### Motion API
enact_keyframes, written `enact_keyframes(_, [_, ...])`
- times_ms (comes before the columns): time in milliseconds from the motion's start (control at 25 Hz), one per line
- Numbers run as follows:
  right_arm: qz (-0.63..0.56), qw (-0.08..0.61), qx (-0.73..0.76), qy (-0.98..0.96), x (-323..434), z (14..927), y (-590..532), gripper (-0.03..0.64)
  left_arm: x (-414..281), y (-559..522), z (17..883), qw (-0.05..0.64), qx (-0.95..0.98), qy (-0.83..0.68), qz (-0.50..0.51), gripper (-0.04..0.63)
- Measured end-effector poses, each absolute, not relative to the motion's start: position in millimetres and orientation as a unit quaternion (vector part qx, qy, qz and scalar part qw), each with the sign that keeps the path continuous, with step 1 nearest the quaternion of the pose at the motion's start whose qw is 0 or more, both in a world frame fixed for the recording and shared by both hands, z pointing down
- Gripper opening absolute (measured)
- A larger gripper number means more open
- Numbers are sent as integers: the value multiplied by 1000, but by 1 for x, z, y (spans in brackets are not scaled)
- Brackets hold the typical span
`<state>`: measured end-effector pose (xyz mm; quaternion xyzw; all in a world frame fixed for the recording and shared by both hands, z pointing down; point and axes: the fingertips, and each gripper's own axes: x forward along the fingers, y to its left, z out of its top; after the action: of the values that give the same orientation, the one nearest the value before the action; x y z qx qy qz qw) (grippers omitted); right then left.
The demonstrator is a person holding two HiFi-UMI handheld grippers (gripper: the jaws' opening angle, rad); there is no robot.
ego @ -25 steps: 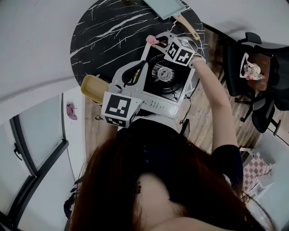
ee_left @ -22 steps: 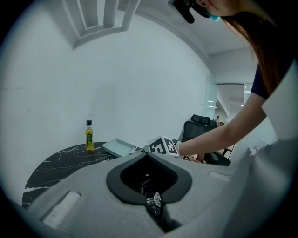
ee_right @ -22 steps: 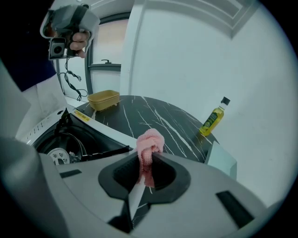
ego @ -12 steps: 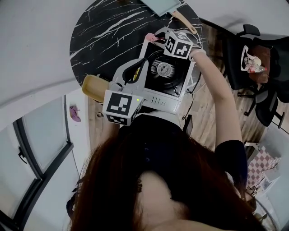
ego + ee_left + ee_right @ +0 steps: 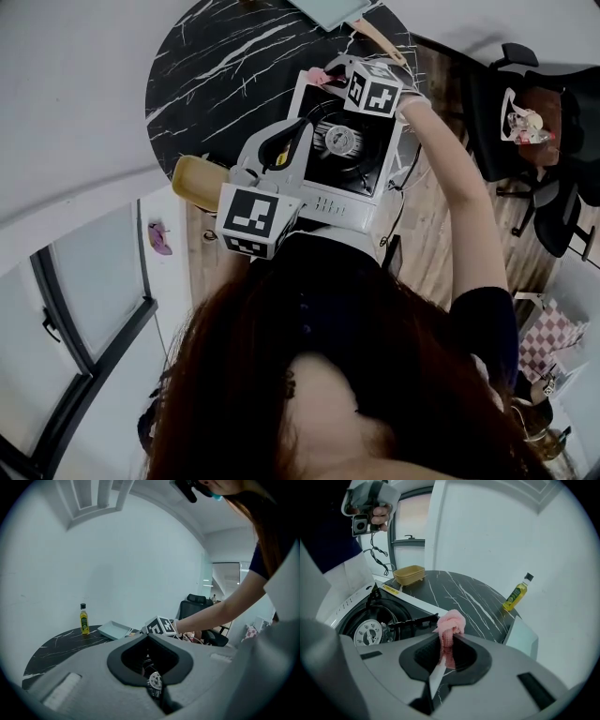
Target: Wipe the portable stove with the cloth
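Yellow dish sits at the left edge of the black marble table, and next to it the left gripper is clenched on nothing over the portable stove. The right gripper has the pink cloth pinched tight at the stove's far edge, past the burner.

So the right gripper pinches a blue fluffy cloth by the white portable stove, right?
Only the colour is wrong: the fluffy cloth is pink, as the right gripper view shows. The right gripper does pinch it by the white portable stove.
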<state>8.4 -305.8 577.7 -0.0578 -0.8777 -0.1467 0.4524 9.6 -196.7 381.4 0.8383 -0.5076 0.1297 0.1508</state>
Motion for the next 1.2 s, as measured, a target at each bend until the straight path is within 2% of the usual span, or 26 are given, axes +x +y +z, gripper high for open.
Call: enact_keyframes(1200, [-138, 462, -64, -874, 54, 579, -302, 54, 33, -192, 382, 138, 853, -481, 151, 9])
